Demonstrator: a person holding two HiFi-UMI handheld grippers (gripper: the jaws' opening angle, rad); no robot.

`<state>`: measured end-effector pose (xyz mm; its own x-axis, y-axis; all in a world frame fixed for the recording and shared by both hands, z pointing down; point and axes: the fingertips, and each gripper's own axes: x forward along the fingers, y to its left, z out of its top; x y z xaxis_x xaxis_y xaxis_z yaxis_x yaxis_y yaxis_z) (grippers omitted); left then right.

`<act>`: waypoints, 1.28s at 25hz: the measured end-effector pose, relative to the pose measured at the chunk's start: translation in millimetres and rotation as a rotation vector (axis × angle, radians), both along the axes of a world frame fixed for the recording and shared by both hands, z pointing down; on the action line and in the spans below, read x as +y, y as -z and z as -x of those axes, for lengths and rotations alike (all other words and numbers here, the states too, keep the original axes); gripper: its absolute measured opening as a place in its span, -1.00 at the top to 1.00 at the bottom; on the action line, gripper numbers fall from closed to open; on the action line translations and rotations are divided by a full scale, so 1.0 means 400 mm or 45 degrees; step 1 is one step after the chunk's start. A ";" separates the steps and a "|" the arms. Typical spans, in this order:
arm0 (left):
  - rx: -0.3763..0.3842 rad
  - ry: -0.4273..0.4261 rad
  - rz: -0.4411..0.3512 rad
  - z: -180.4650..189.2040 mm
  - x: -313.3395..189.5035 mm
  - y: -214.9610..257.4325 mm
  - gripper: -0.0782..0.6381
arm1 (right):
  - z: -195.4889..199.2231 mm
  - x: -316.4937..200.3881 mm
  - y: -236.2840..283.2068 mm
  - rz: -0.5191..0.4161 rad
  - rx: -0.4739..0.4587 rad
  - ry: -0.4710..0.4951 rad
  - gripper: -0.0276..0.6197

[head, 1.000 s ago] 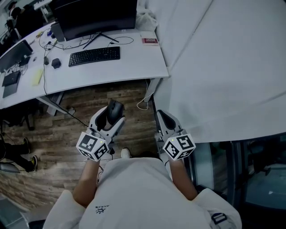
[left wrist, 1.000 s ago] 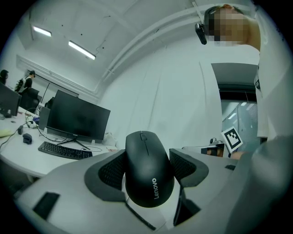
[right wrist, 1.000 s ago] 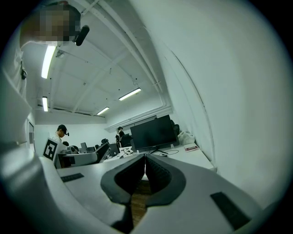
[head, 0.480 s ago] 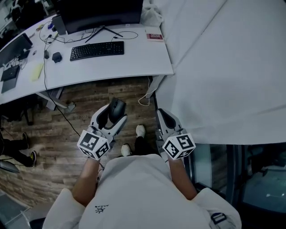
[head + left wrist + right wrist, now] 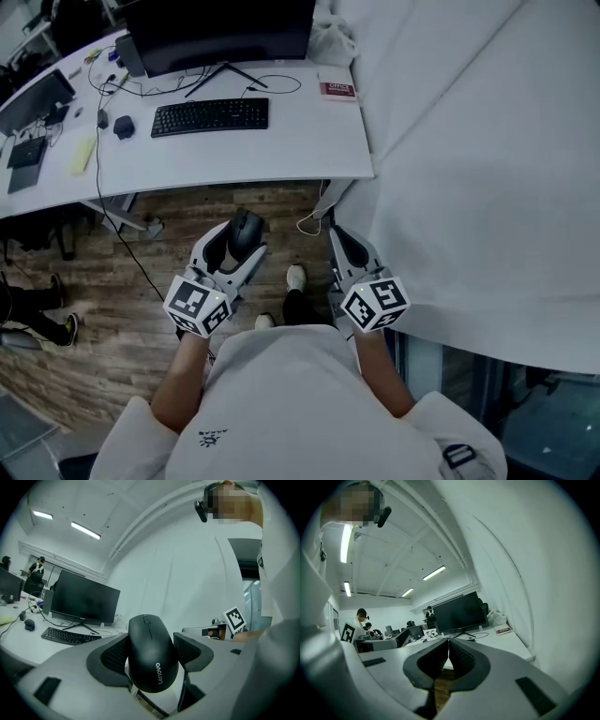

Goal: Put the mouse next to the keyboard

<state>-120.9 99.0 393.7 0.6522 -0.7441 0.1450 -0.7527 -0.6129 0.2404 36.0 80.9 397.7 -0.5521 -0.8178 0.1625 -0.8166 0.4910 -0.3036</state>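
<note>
A black Lenovo mouse (image 5: 152, 653) is clamped between the pads of my left gripper (image 5: 234, 246), which hangs above the wooden floor in front of the desk; the same mouse (image 5: 245, 230) shows from the head view. The black keyboard (image 5: 210, 116) lies on the white desk (image 5: 281, 150) under a dark monitor (image 5: 217, 30), well ahead of the gripper. In the left gripper view the keyboard (image 5: 65, 636) sits to the left beyond the jaws. My right gripper (image 5: 341, 246) is beside it on the right, shut with nothing between its pads, also seen as right gripper (image 5: 448, 653).
A second dark mouse (image 5: 124, 126) with its cable lies left of the keyboard. A red-and-white booklet (image 5: 337, 89) rests at the desk's right back. A white curtain (image 5: 469, 141) fills the right side. Another monitor (image 5: 36, 97) and people stand at far left.
The view has drifted so the desk appears slightly lower and to the right. Both grippers hold the same pose, and the mouse stays in the left one. A foot has stepped forward.
</note>
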 end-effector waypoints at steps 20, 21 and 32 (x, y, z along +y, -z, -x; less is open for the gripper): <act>-0.048 0.114 0.055 -0.137 -0.398 -0.042 -0.07 | -0.118 -0.445 -0.009 -0.042 -0.005 0.094 0.86; -0.062 0.101 0.058 -0.150 -0.412 -0.049 -0.07 | -0.131 -0.456 -0.008 -0.047 -0.010 0.080 0.86; -0.121 -0.075 0.043 -0.271 -0.577 -0.072 -0.07 | -0.204 -0.474 -0.049 0.001 -0.016 0.010 0.86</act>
<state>-12.5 -131.6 422.6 0.6770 -0.6982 0.2327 -0.7358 -0.6498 0.1909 117.7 -108.7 417.3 -0.5603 -0.8134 0.1562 -0.8090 0.4970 -0.3140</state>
